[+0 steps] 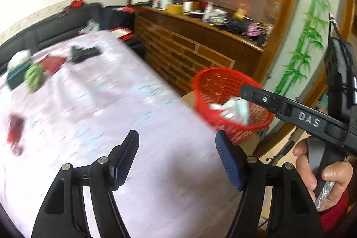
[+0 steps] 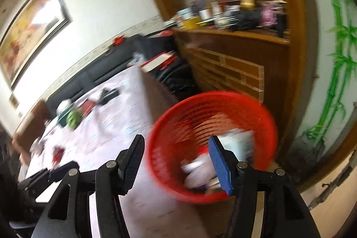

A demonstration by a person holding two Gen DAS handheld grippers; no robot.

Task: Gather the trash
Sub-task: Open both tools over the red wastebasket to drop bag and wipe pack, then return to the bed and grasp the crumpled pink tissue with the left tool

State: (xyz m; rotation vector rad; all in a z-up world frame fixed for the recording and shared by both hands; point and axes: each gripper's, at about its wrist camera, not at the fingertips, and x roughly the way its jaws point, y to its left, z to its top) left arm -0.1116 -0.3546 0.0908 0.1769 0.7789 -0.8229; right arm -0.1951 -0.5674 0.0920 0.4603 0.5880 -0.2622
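A red mesh basket (image 1: 202, 90) (image 2: 162, 148) stands just past the table's right edge, with white and pale-blue trash (image 1: 232, 109) (image 2: 237, 141) inside it. My left gripper (image 1: 176, 139) is open over the pale cloth-covered table (image 1: 125, 104) with nothing between its pads. My right gripper (image 2: 176, 142) is open and empty above the basket's near rim; one of its fingers (image 1: 265, 99) reaches over the basket in the left wrist view, with a hand (image 1: 330, 180) on its handle. On the table lie a green crumpled item (image 1: 33, 77), a red item (image 1: 14, 129), a flat red piece (image 1: 53, 63) and a black object (image 1: 84, 52).
A teal box with white tissue (image 1: 16, 73) sits at the table's far left. A black sofa (image 1: 58, 26) runs behind the table. A wooden cabinet (image 1: 189, 48) with a cluttered top stands beyond the basket. A bamboo-painted wall (image 1: 308, 37) is to the right.
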